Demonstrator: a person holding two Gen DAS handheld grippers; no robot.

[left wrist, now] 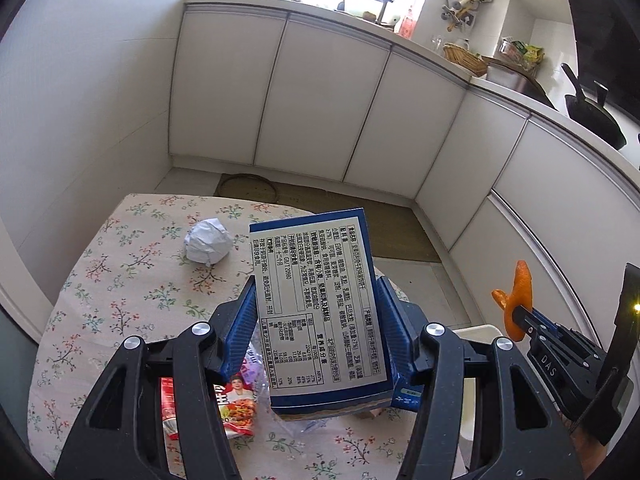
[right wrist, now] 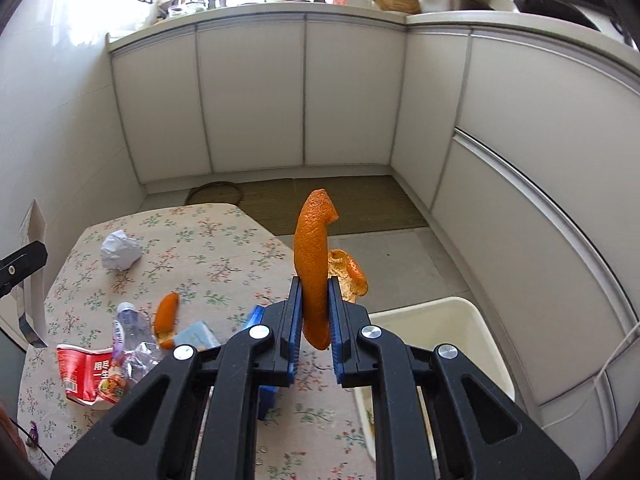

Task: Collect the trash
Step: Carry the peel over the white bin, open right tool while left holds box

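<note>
My left gripper (left wrist: pixel 316 320) clamped on a blue box (left wrist: pixel 320 312), my right (right wrist: pixel 314 312) pinching orange peel (right wrist: pixel 314 264) — bin (right wrist: pixel 432 320) just beside table (right wrist: pixel 224 240), paper ball (left wrist: pixel 208 246) on cloth.

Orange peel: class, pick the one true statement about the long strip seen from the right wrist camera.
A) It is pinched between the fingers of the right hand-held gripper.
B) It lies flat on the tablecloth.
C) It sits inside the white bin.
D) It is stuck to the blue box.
A: the orange peel stands upright, clamped between the two blue pads of the right hand-held gripper, above the table edge and not in the white bin.
</note>
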